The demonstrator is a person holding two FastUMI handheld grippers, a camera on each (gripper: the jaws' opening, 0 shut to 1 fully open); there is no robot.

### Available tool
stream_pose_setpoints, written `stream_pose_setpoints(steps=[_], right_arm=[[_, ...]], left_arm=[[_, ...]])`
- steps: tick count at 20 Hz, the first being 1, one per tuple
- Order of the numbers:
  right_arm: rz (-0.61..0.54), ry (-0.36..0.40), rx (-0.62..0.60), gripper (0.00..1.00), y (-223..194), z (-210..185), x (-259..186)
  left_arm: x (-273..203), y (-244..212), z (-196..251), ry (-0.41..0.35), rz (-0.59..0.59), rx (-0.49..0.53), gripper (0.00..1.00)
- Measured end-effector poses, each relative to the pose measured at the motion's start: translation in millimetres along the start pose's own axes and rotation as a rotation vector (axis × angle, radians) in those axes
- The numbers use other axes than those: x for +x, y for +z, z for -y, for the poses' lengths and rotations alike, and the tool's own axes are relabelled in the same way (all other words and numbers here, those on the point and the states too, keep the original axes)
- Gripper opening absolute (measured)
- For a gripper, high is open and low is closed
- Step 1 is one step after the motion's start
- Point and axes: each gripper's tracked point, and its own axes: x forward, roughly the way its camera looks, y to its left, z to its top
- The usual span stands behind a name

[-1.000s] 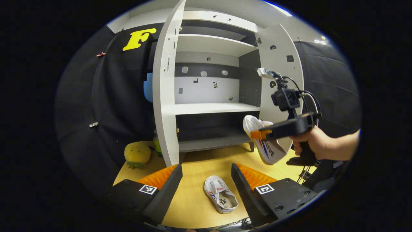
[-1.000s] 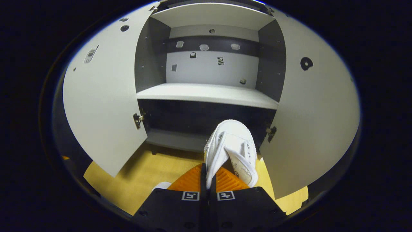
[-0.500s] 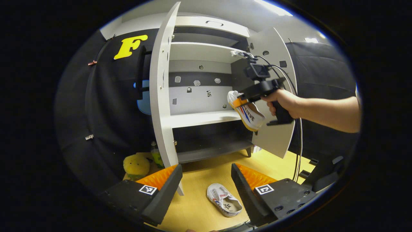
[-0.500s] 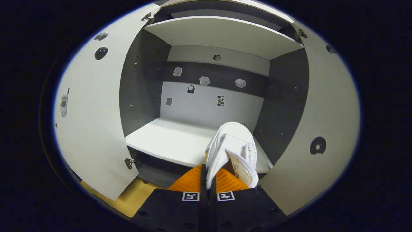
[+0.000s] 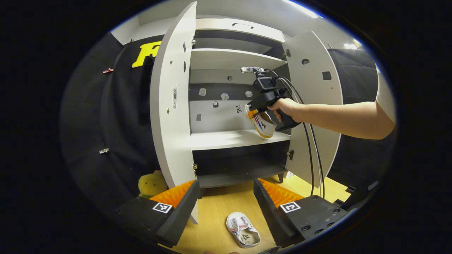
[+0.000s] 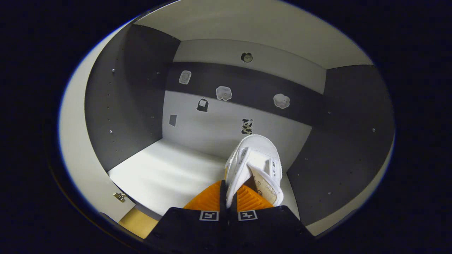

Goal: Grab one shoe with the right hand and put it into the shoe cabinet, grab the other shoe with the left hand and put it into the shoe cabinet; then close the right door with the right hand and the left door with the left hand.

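One shoe, pinched by right tongs, hangs inside the cabinet.

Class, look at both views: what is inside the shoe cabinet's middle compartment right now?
The right gripper holds a white shoe over the middle shelf; stickers dot the back wall. The shelf under the shoe is covered.

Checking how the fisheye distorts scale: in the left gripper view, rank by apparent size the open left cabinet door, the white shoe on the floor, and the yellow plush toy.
1. Open left cabinet door, the largest.
2-3. White shoe on the floor and yellow plush toy look alike; the toy is partly hidden, so no ranking.
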Motion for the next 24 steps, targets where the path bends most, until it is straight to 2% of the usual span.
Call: stream_pose_setpoints(steps=[4,11,13,14,15,16,17,18,19,20,22,24], right_arm=[[-0.079,0.027,-0.033,0.05,-16,3,48],[-0.192,0.062,0.107,0.05,-39,-4,81],[-0.219,0.059,0.133,0.09,-45,-5,82],[-0.230,0.053,0.122,0.17,-49,-5,80],[-0.220,0.047,0.102,0.18,-48,-5,78],[-0.210,0.044,0.088,0.27,-45,-5,76],[-0.204,0.037,0.085,0.30,-42,-5,69],[-0.197,0.047,0.103,0.45,-40,-8,62],[-0.189,0.054,0.124,0.50,-38,-11,53],[-0.171,0.054,0.137,0.67,-34,-13,44],[-0.125,0.048,0.137,0.91,-28,-14,21],[-0.057,0.029,0.113,1.00,-20,-15,-6]], left_arm=[[12,-4,-6,0.091,-0.032,-0.031,0.95],[12,2,-11,0.193,-0.027,-0.055,0.95],[8,1,-13,0.211,-0.026,-0.059,0.95],[6,-1,-13,0.216,-0.026,-0.064,0.95],[4,-3,-13,0.219,-0.029,-0.071,0.95],[2,-8,-13,0.220,-0.039,-0.077,0.95],[-1,-11,-12,0.222,-0.046,-0.079,0.95],[-4,-14,-12,0.221,-0.049,-0.078,0.95],[-6,-15,-12,0.218,-0.052,-0.074,0.95],[-10,-17,-12,0.215,-0.051,-0.068,0.95],[-15,-22,-14,0.204,-0.054,-0.061,0.95],[-22,-33,-18,0.192,-0.071,-0.058,0.95]])
